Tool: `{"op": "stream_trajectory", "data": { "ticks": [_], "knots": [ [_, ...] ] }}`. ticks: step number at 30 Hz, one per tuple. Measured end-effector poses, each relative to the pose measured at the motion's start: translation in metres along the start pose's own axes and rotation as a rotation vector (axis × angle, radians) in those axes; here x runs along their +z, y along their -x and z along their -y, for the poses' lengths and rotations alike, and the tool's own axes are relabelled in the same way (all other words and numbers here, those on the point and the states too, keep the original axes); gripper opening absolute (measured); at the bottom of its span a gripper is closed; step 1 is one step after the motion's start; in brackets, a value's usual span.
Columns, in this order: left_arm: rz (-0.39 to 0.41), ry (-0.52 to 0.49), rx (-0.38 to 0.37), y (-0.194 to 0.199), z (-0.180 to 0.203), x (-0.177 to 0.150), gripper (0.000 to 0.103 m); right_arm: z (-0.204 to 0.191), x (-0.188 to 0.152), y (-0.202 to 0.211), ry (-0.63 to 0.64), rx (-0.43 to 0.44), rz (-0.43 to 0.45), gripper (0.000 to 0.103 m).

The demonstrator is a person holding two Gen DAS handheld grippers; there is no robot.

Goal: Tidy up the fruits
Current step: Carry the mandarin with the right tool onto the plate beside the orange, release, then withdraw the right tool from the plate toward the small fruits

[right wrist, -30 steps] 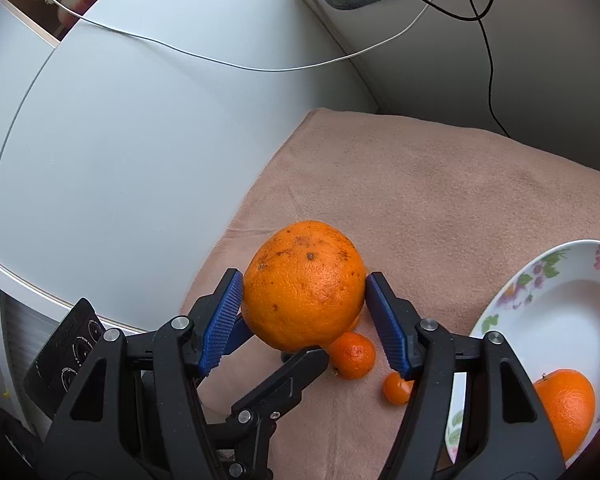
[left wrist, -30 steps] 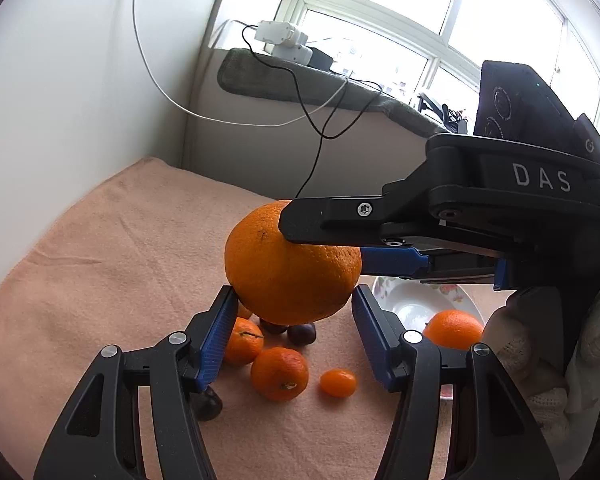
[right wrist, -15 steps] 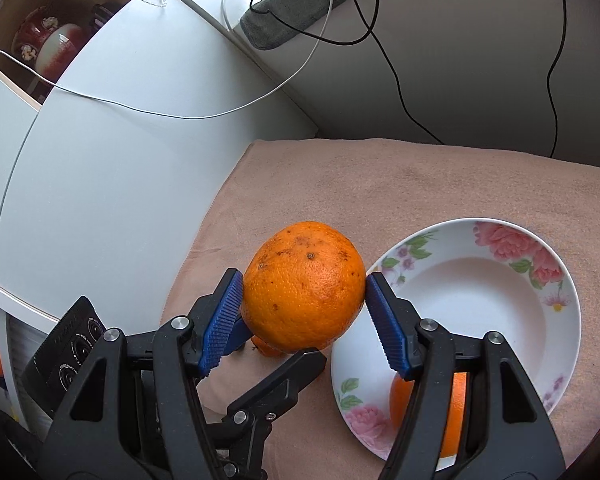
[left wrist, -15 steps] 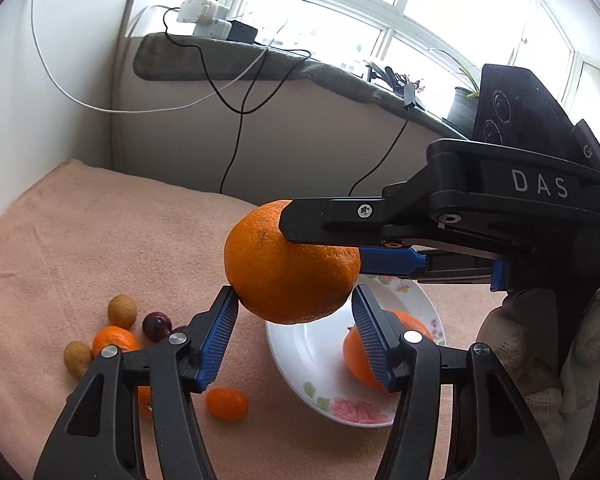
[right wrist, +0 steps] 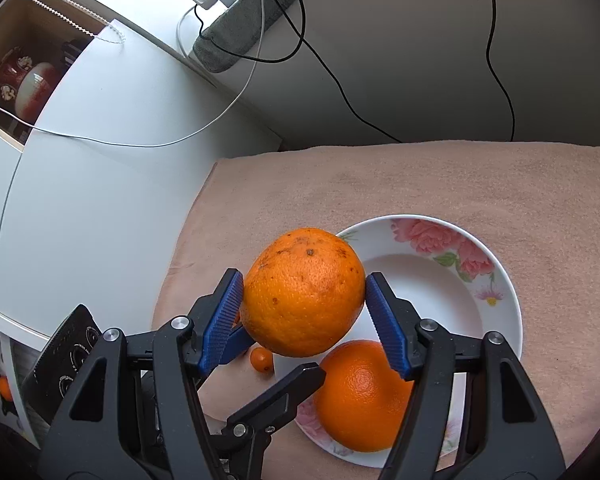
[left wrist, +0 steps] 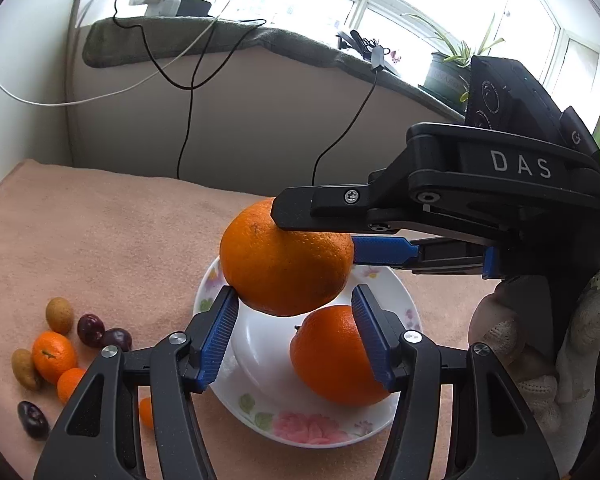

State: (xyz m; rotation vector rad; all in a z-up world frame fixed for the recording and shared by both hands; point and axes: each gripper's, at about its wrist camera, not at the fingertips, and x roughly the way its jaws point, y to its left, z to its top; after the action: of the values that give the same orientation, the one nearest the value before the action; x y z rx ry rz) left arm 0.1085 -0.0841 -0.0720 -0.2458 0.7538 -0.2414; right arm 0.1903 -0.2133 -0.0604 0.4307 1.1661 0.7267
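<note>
A large orange hangs over the left part of a white floral plate. My right gripper is shut on its sides. My left gripper is shut on its lower part, its blue pads touching the fruit at both edges. In the left wrist view the right gripper's fingers reach in from the right over the orange. A second orange lies in the plate.
Small fruits lie on the peach cloth left of the plate: mandarins, dark plums, brown longans and a kumquat. A gloved hand holds the right gripper. Cables hang down the wall behind; a white cabinet stands at the left.
Both grippers have carried the large orange to the right, from above the small fruits to above the plate. The grip on it looks unchanged.
</note>
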Motion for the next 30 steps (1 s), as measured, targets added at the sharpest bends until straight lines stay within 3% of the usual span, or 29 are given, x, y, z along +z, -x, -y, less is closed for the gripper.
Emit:
{"op": "stream_trajectory", "data": {
  "ticks": [6,15,30],
  "knots": [
    [-0.007,-0.025,-0.020,-0.001,0.009,-0.003,0.058,0.012,0.002,-0.002,-0.016,-0.040,0.003,0.067],
    [0.030,-0.051,-0.029,0.013,0.014,-0.002,0.057,0.019,0.002,0.012,-0.034,-0.034,0.057,0.066],
    [0.035,-0.051,0.004,0.031,-0.002,-0.009,0.058,0.003,-0.012,0.026,0.034,-0.118,0.143,0.067]
  ]
}}
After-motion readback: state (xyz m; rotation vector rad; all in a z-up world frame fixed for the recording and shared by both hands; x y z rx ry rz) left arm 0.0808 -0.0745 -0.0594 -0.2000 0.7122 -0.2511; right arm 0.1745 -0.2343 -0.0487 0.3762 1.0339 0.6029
